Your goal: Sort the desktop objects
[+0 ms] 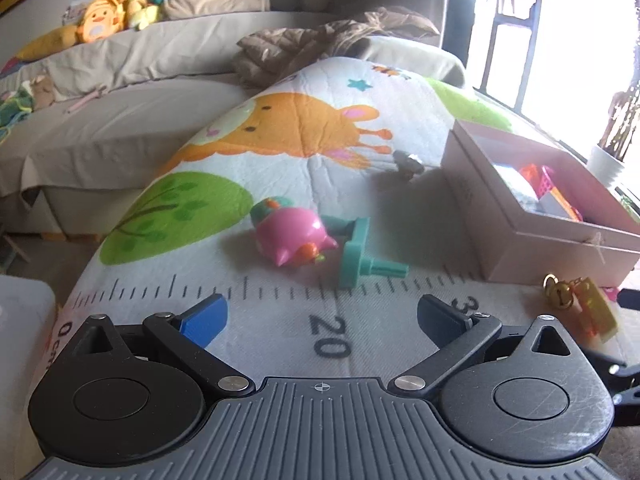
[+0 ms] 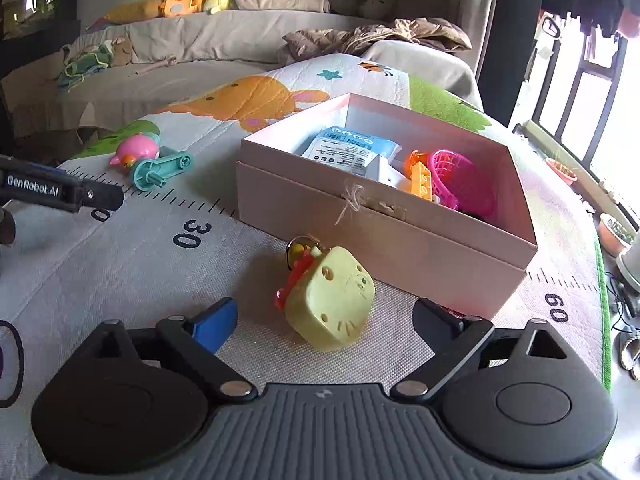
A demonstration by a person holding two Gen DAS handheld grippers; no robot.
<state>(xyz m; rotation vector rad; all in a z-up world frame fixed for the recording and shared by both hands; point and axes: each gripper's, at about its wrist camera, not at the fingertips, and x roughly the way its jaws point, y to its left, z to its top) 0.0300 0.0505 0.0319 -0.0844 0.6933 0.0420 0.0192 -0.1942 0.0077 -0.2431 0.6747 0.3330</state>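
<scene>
The yellow toy [image 2: 334,300] lies low in the middle of the right wrist view, on the mat [image 2: 140,272] just short of the pink box [image 2: 380,236], with a red bow and a small gold bell [image 2: 298,246] at its far end. Our right gripper [image 2: 324,322] has its jaws wide apart, one on each side of the toy, and nothing is clamped yet.

We judge the main risk to be the shape: the toy is tilted and rounded, so pads closing on its slanted faces could squeeze it out forwards against the box wall. Closing too far back could catch only the near corner, and the toy could then swing or drop on the lift. The bell hangs loose and may snag the box rim on the way in.

The box already holds a blue packet [image 2: 348,148] and a pink basket [image 2: 456,184], so space for dropping is mostly at the near left.

Our left gripper [image 1: 320,320] is also spread open and empty, low in its frame; the pink toy [image 1: 294,240] and teal part [image 1: 356,260] lie ahead of it, mid-frame. If both reach for the box together, they could collide.
</scene>
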